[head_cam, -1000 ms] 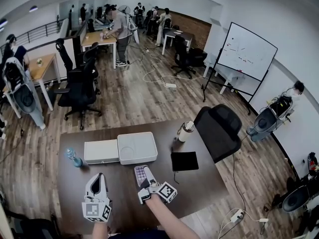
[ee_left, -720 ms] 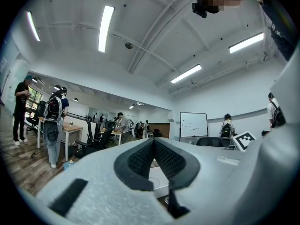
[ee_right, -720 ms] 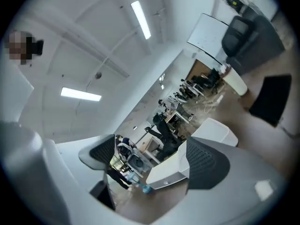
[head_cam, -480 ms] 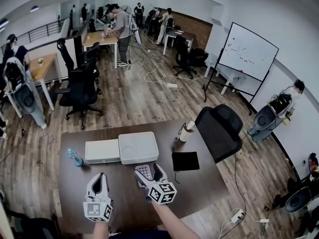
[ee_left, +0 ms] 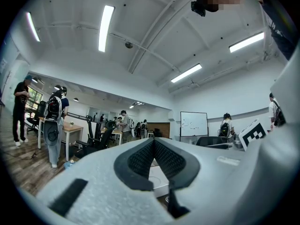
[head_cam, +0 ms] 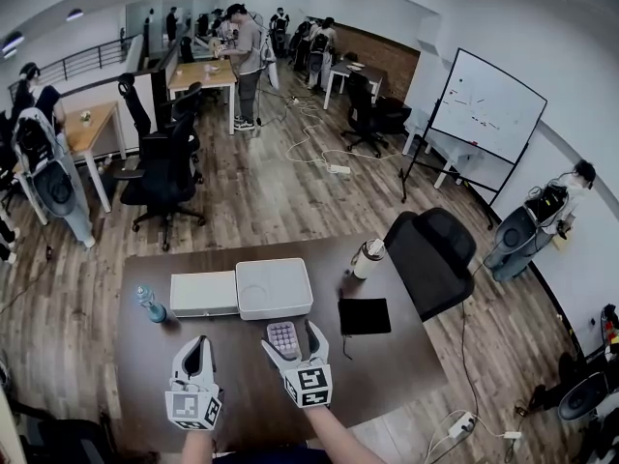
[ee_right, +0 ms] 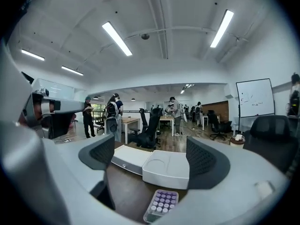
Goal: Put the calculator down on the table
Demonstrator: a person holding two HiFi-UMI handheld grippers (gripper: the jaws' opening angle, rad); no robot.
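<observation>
Calculator lies flat on the table, keys up, in the gap between the two jaws of the right claw. That claw is spread wide. In the right gripper view the calculator sits low between the pads, nearer the right-hand one, and neither pad presses on it. Whether a jaw brushes its edge I cannot tell. Just beyond the calculator stands a white square box, and a flatter white box sits against that box's left side. A black pad lies near the calculator on its right. The left claw is off to the left, apart from the calculator, its jaws pressed together on nothing.
</observation>
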